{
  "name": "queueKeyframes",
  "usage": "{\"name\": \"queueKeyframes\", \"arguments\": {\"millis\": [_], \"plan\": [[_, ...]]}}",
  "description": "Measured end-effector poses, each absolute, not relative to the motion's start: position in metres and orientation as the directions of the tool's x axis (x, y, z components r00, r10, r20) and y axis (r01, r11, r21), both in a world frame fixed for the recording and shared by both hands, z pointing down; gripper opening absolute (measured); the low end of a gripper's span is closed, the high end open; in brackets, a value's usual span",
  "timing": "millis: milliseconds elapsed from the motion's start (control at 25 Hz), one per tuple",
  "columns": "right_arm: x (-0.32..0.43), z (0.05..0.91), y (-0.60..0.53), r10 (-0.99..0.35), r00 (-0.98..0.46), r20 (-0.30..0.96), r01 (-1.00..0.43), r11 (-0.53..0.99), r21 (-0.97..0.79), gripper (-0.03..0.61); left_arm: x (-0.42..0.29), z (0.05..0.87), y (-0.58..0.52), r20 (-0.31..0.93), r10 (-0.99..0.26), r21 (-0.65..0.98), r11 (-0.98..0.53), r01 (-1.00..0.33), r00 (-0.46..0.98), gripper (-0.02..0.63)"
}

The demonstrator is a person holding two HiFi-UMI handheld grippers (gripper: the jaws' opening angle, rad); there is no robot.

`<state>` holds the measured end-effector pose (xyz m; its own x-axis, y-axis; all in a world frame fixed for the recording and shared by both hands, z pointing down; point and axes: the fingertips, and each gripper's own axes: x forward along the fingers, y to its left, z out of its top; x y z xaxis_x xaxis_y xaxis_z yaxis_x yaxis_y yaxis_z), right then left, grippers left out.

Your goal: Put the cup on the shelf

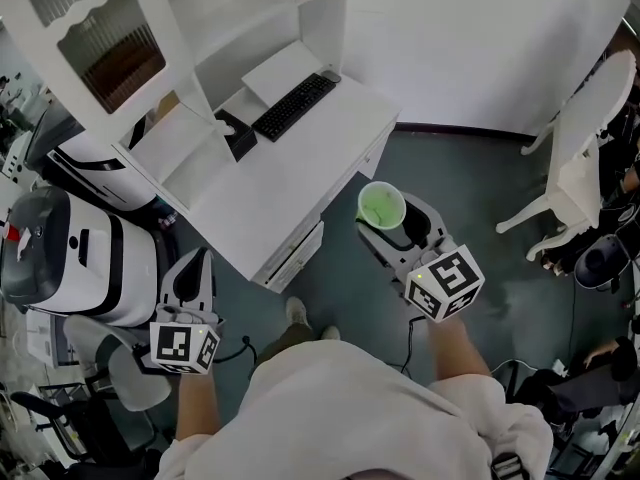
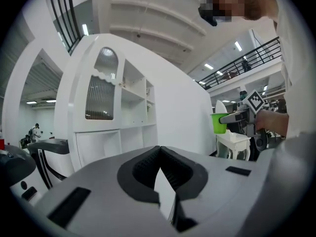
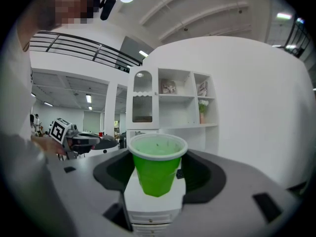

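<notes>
A green plastic cup (image 1: pixel 381 206) stands upright between the jaws of my right gripper (image 1: pixel 396 224), which is shut on it above the floor, just off the desk's right corner. In the right gripper view the cup (image 3: pixel 156 171) fills the middle, and the white shelf unit (image 3: pixel 173 107) stands beyond it. My left gripper (image 1: pixel 195 260) hangs at the desk's left front, its jaws together with nothing in them (image 2: pixel 159 150). The left gripper view shows the shelf unit (image 2: pixel 123 107) ahead and the cup (image 2: pixel 218 123) far right.
The white desk (image 1: pixel 290 183) under the shelf unit (image 1: pixel 250 28) carries a black keyboard (image 1: pixel 294 106) and a small black object (image 1: pixel 238 134). A white-and-black machine (image 1: pixel 70 258) stands at the left. A white chair (image 1: pixel 580 158) is at the right.
</notes>
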<state>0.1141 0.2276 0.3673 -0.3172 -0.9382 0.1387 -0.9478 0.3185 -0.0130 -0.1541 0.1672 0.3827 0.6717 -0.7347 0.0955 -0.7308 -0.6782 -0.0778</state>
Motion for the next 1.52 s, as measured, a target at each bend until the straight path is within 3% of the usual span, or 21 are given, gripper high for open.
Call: {"name": "queueKeyframes", "arguments": {"millis": [1520], "plan": [[0.109,0.357,-0.009,-0.947,-0.279,0.162,-0.957,0.288,0.038,0.302,-0.121,0.418,-0.062,0.08,-0.65,0.007,-0.758,-0.653,0.756,0.002]]}}
